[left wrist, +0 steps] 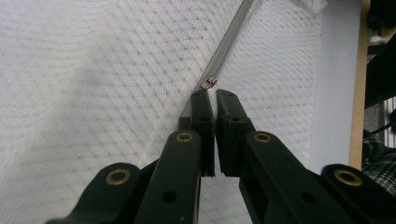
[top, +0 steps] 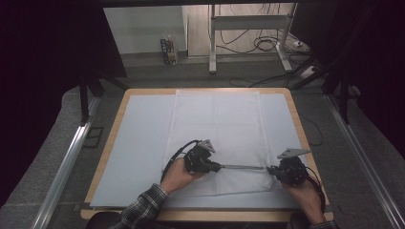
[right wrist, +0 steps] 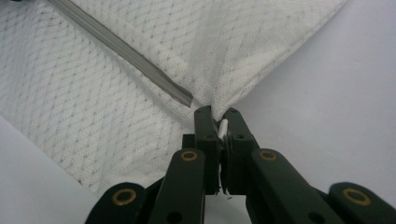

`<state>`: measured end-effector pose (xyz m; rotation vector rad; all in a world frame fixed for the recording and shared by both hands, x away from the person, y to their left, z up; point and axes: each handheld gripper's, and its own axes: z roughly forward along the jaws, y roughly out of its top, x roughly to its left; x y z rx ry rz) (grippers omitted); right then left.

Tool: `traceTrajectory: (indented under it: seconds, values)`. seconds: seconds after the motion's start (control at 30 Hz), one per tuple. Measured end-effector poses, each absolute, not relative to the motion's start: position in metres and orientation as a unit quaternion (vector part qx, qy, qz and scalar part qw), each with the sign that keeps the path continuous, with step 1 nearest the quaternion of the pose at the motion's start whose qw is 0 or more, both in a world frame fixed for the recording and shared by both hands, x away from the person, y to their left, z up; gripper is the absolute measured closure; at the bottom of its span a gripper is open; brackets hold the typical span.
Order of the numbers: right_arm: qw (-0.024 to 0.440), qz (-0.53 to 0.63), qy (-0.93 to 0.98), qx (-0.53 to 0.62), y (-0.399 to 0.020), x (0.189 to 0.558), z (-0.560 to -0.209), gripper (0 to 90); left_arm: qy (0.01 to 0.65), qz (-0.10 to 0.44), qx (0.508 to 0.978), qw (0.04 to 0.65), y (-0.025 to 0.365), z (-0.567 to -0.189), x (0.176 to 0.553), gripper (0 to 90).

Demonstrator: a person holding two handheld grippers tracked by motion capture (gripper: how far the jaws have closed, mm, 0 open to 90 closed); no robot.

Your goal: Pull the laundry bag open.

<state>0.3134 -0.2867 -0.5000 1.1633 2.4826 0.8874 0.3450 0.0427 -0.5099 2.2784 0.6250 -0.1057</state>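
Both hands enter from 6 o'clock in the high view. The left gripper [top: 217, 167] points toward 3 o'clock and the right gripper [top: 270, 170] toward 9 o'clock, each clamped on the white cover [top: 217, 124]. The cover's zipper [top: 242, 167] runs level between them, 9 to 3 o'clock, near the table's [top: 114, 119] front edge.

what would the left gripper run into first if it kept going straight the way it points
Probably the zipper slider just past its tips. The left gripper is shut on white mesh fabric beside the zipper, which runs on toward the right gripper. Depth is hard to judge.
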Motion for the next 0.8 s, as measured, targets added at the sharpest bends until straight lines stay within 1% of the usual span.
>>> traceTrajectory:
  seconds: [0.37, 0.43, 0.8]
  values:
    - [0.133, 0.301, 0.856, 0.399, -0.285, 0.313, -0.5, 86.4, 0.255, -0.033, 0.89, 0.377, 0.054, -0.511, 0.341, 87.5]
    - [0.129, 0.304, 0.854, 0.401, -0.286, 0.313, -0.5, 86.4, 0.259, -0.04, 0.885, 0.384, 0.057, -0.511, 0.341, 87.5]
    - [0.135, 0.301, 0.856, 0.399, -0.284, 0.312, -0.5, 86.4, 0.264, -0.036, 0.885, 0.381, 0.067, -0.513, 0.337, 87.5]
